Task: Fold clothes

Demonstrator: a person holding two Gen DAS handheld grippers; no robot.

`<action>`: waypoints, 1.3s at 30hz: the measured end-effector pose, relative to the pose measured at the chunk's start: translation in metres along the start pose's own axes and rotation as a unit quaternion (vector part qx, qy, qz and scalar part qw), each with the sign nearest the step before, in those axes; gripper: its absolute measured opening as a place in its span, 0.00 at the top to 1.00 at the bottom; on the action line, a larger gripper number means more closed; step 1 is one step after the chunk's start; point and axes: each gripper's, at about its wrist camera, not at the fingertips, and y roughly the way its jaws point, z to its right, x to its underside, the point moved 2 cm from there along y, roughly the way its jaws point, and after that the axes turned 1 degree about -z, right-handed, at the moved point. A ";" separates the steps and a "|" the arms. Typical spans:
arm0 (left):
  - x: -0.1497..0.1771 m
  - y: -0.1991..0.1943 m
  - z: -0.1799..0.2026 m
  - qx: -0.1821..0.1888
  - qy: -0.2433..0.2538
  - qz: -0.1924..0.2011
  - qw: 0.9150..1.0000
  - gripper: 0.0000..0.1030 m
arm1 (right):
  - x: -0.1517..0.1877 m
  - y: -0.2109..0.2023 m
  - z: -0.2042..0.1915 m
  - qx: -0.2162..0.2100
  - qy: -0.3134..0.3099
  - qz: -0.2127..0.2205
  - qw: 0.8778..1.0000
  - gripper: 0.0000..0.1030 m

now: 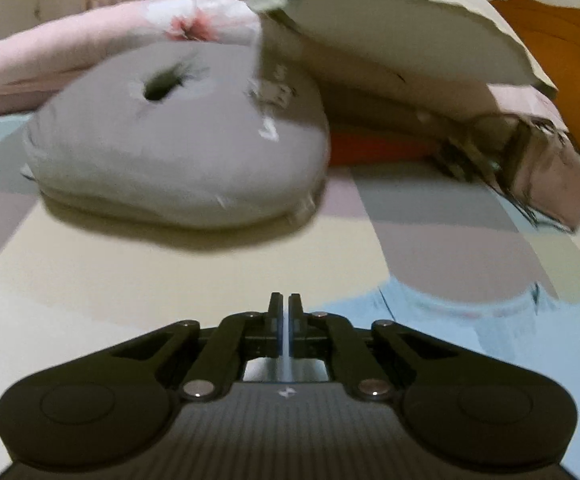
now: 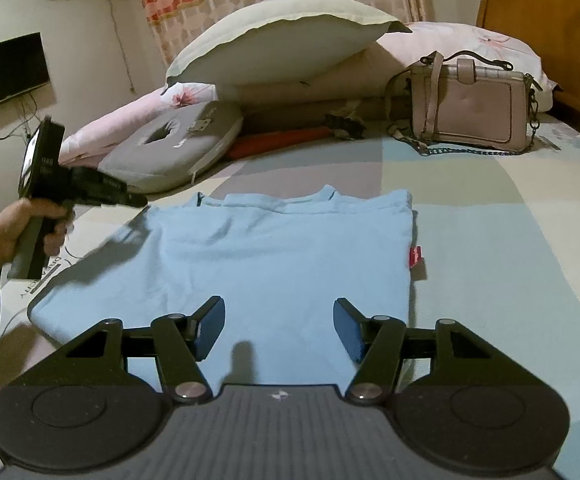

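Observation:
A light blue T-shirt (image 2: 274,256) lies folded flat on the patchwork bed sheet (image 2: 489,240), collar at the far side and a red tag (image 2: 415,258) on its right edge. My right gripper (image 2: 279,328) hovers over the shirt's near part, jaws open, nothing between the blue pads. In the right wrist view a hand (image 2: 14,228) holds my left gripper (image 2: 142,201) just off the shirt's far left corner. In its own view the left gripper (image 1: 288,300) is shut over the cream sheet with nothing in it, and the shirt (image 1: 469,328) lies to its right.
A grey cushion with a hole (image 2: 170,148) lies beyond the shirt on the left, below a green pillow (image 2: 282,40) and a pink floral quilt (image 2: 102,128). A pink handbag with a chain (image 2: 469,112) stands far right, before a wooden headboard (image 2: 549,20). A red object (image 2: 282,138) lies between them.

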 end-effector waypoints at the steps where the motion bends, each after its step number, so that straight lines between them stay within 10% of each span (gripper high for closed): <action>1: -0.002 -0.003 -0.001 -0.001 0.000 0.000 1.000 0.99 | 0.000 0.000 0.000 0.000 0.000 -0.001 1.000 0.36; 11: 0.080 -0.089 0.047 0.126 0.114 -0.038 0.985 0.72 | 0.005 0.006 -0.008 0.008 -0.017 -0.027 0.999 0.33; 22: 0.158 -0.129 0.041 0.017 0.167 -0.028 0.985 0.56 | 0.018 0.011 -0.018 0.023 -0.080 -0.085 0.993 0.18; 29: 0.144 -0.123 0.097 0.096 0.190 -0.006 0.977 0.47 | 0.015 0.003 -0.034 0.004 -0.084 -0.053 0.995 0.11; 39: 0.160 -0.125 0.078 0.073 0.154 -0.027 0.985 0.37 | 0.025 0.016 -0.028 0.003 -0.098 -0.095 0.991 0.00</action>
